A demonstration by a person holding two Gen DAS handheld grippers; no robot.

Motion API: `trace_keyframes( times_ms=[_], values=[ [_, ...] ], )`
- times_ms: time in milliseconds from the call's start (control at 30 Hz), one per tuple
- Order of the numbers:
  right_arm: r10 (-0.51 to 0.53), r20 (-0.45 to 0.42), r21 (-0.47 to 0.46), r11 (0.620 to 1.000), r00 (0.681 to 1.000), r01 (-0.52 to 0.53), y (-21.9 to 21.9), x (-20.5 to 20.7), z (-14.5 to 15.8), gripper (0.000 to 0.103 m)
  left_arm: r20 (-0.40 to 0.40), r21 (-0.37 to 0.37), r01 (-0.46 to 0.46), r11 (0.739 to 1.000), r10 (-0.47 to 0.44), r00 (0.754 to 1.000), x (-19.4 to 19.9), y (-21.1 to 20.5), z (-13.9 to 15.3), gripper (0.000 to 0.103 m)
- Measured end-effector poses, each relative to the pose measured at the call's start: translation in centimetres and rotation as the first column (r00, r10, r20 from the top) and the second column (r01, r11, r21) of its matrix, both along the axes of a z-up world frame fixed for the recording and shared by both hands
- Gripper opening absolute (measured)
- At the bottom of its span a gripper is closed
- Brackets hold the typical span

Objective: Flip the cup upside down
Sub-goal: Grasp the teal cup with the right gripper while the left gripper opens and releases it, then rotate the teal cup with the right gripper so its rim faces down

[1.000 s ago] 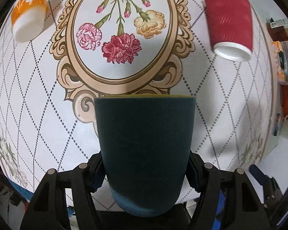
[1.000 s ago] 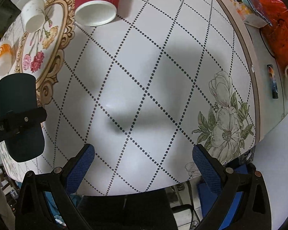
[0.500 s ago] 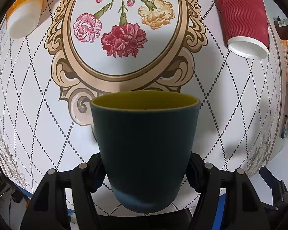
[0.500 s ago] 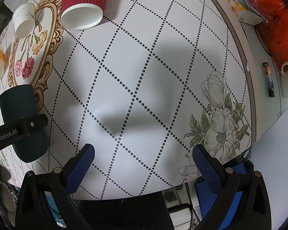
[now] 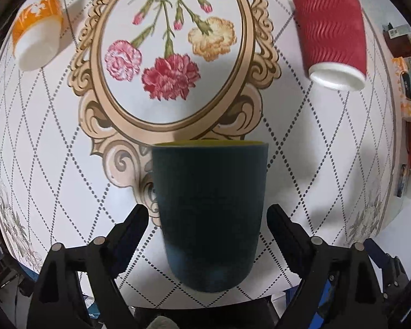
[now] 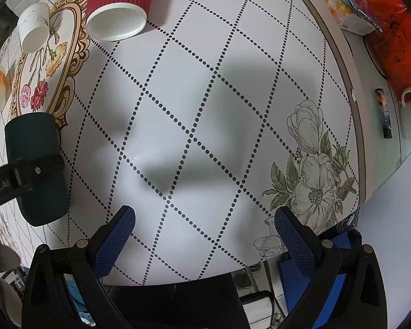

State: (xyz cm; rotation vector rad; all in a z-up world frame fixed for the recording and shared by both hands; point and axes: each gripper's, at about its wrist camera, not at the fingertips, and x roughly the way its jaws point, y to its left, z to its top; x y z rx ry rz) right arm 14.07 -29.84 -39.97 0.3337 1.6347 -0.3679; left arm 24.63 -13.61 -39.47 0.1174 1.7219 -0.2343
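Between my left gripper's [image 5: 207, 216] spread fingers | cup [image 5: 209, 208] unpinched, gaps both sides, mouth facing away on the table [image 5: 301, 170], axis along the fingers | right gripper [image 6: 204, 223] spread, empty, well off to the cup's right | left is nearer.
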Motion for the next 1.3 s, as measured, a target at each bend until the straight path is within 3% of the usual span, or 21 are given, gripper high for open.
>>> trace_keyframes(
  times_ms=[133,200,333,500,700,800,1067,1200,1300],
  values=[
    [-0.005,0.013,0.015,1.000,1.000,0.005,-0.1,0.0,0.7,0.103,0.055,-0.011,-0.007,1.000,0.008,0.998,0.3,1.0,2.6,0.089],
    [-0.005,0.024,0.029,1.000,1.000,0.005,0.1,0.2,1.2,0.103,0.098,-0.009,-0.006,1.000,0.007,0.995,0.3,1.9,4.2,0.097],
    [0.007,0.064,0.078,0.997,0.998,-0.012,1.3,0.6,2.7,0.103,0.160,0.023,-0.032,0.999,0.028,0.987,-0.2,4.6,6.5,0.097],
    [0.042,0.117,0.152,0.987,0.992,-0.059,4.3,2.1,4.2,0.103,0.233,0.110,-0.070,0.991,0.043,0.971,-1.7,7.9,6.9,0.097],
    [0.097,0.139,0.183,0.975,0.985,-0.122,8.4,4.8,4.5,0.096,0.238,0.161,-0.122,0.979,0.081,0.968,-2.2,12.6,6.4,0.097],
    [0.114,0.131,0.175,0.975,0.985,-0.136,9.7,5.7,4.2,0.091,0.238,0.161,-0.148,0.976,0.107,0.965,-2.4,14.6,6.1,0.097],
    [0.176,0.126,0.125,0.973,0.976,-0.192,12.3,6.4,5.2,0.091,0.238,0.130,-0.148,0.980,0.114,0.964,-2.1,17.5,6.1,0.097],
    [0.351,0.115,0.019,0.935,0.929,-0.355,13.8,6.9,7.1,0.091,0.247,0.137,-0.107,0.985,0.071,0.966,-2.4,17.4,6.2,0.097],
    [0.565,0.108,-0.117,0.824,0.818,-0.554,15.3,7.1,9.7,0.091,0.243,0.128,-0.100,0.987,0.066,0.968,-2.6,17.4,6.2,0.097]
  ],
)
